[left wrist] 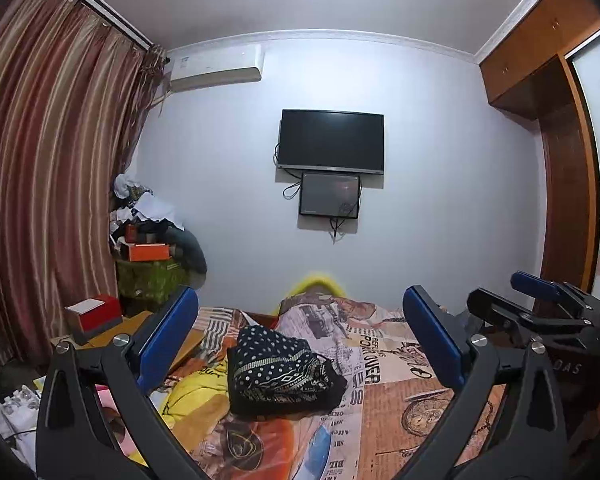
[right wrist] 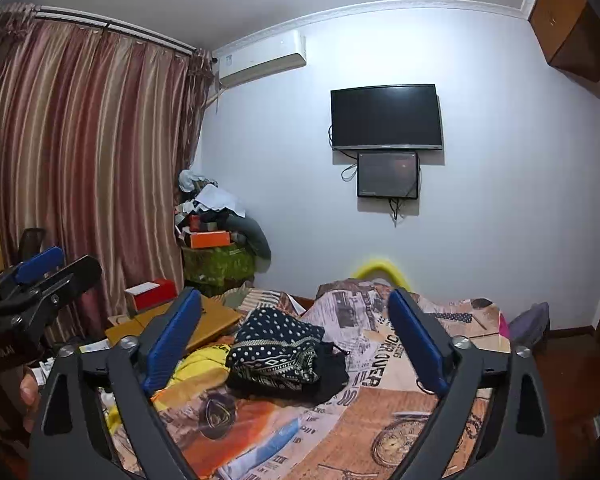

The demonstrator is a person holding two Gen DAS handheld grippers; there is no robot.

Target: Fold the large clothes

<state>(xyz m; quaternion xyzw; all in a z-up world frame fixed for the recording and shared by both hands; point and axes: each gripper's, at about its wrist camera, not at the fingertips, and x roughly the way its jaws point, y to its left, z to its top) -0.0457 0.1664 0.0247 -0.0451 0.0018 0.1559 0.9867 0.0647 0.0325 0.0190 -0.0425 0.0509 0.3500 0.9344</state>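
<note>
Bed cover is busy newsprint and rumpled, so you could pinch it along w/ the garment and drag it. Yellow cloth lies touching the dark dotted garment on its left; a low grab there may lift both. The garment sits bunched mid-bed w/ a plain black layer spilling right; you can't tell which edge is hem, so a blind grab risks a lopsided fold. Left gripper and right gripper both hang above the bed, fingers spread wide, holding nothing.
</note>
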